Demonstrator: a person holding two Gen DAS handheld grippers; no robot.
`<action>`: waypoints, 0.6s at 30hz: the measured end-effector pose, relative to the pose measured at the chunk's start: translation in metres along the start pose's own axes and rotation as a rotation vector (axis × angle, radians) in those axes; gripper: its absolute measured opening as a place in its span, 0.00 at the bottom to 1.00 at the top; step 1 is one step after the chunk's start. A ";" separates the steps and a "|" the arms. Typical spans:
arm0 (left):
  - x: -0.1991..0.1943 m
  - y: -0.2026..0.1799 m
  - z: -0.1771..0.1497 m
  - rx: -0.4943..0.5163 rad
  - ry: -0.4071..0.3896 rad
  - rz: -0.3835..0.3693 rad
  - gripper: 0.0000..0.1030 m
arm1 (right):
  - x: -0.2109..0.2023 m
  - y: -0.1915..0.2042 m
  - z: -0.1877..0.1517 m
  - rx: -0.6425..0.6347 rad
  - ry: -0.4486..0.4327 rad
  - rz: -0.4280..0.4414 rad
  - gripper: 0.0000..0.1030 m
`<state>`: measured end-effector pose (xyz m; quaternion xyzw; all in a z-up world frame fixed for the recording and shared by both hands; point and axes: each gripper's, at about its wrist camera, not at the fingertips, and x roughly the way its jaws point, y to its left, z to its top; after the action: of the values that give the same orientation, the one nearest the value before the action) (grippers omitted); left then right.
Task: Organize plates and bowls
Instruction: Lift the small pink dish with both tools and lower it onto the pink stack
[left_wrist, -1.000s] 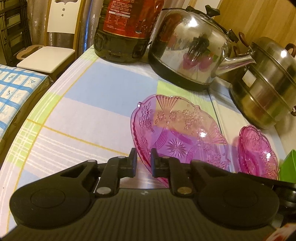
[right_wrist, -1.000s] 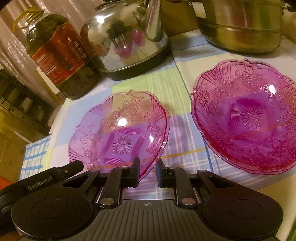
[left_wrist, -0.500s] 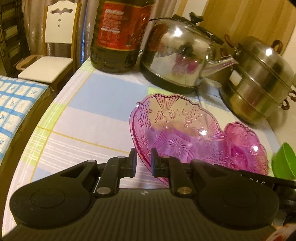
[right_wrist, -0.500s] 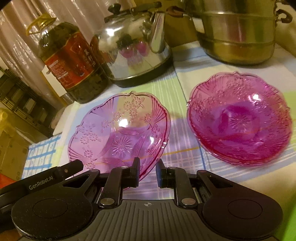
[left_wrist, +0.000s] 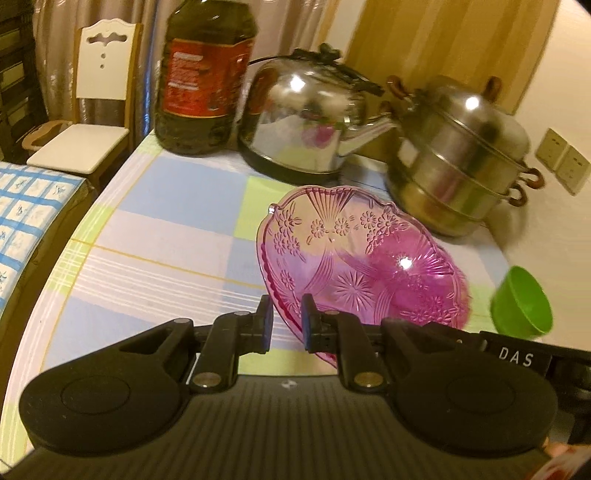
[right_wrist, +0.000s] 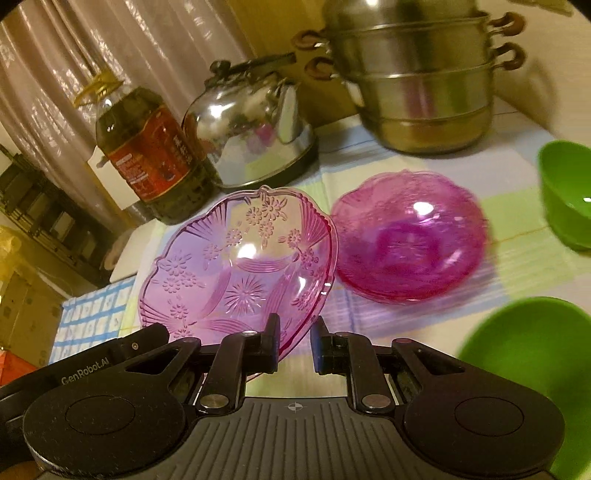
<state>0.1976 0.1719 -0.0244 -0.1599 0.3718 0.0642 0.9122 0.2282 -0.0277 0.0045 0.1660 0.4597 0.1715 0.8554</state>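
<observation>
My left gripper (left_wrist: 286, 325) is shut on the rim of a clear pink patterned plate (left_wrist: 354, 258) and holds it tilted above the table. The same plate (right_wrist: 240, 266) shows in the right wrist view, lifted, its lower edge by my right gripper (right_wrist: 294, 345). The right gripper is nearly shut and empty; the plate's edge passes just left of its left finger. A stack of pink plates (right_wrist: 410, 236) lies on the tablecloth to the right. Green bowls stand at the right: one (right_wrist: 565, 192) further back, one (right_wrist: 528, 369) near, and one shows in the left wrist view (left_wrist: 522, 299).
A steel kettle (left_wrist: 306, 129), an oil bottle (left_wrist: 205, 77) and a stacked steel steamer pot (left_wrist: 458, 155) line the back of the checked tablecloth (left_wrist: 166, 236). A white chair (left_wrist: 85, 122) stands past the table's left edge. A wall runs along the right.
Both grippers rose and pulled back. The held plate lifted higher and moved right, toward the pink stack. The green bowls came into view.
</observation>
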 end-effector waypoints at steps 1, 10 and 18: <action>-0.004 -0.005 -0.002 0.004 -0.002 -0.005 0.14 | -0.007 -0.002 -0.001 0.000 -0.006 -0.003 0.17; -0.033 -0.053 -0.016 0.054 -0.004 -0.045 0.14 | -0.061 -0.029 -0.003 0.037 -0.044 -0.028 0.16; -0.043 -0.088 -0.025 0.103 0.004 -0.064 0.14 | -0.090 -0.058 -0.005 0.075 -0.063 -0.044 0.17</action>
<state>0.1710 0.0807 0.0103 -0.1246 0.3711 0.0155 0.9201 0.1861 -0.1189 0.0415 0.1932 0.4422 0.1299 0.8662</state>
